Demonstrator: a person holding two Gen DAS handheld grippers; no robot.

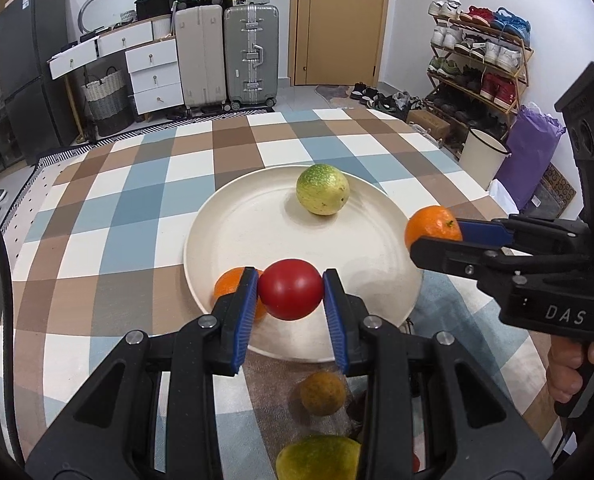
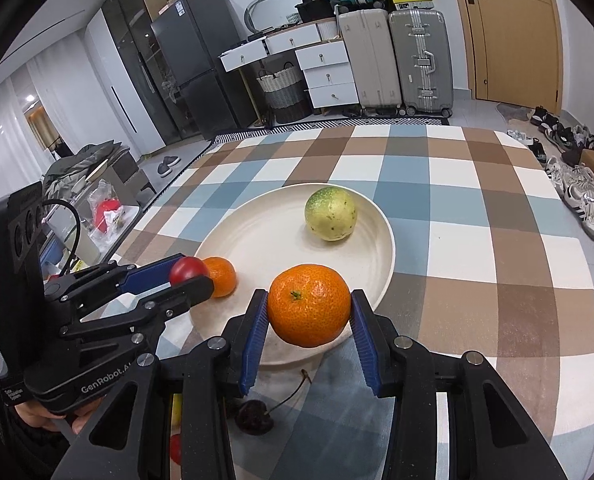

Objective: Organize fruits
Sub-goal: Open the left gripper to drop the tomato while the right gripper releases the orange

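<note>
A: We had the left gripper [image 1: 290,295] pinching the red fruit [image 1: 290,294], the right gripper [image 2: 309,311] pinching a mandarin [image 2: 309,310], both over the plate [image 2: 257,236].

B: Placing step, we judged; next, lower and release clear of the green fruit [image 2: 330,213].

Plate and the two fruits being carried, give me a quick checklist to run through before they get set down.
1. Left hand-held gripper clamps the red tomato: ok.
2. Right hand-held gripper clamps the orange: ok.
3. Bare space on the plate for both: ok.
4. Green-yellow fruit at the far side, out of the way: ok.
5. Small orange beside the tomato, clear of the drop spot: cannot tell.
6. Fruits low enough to release without rolling: cannot tell.
</note>
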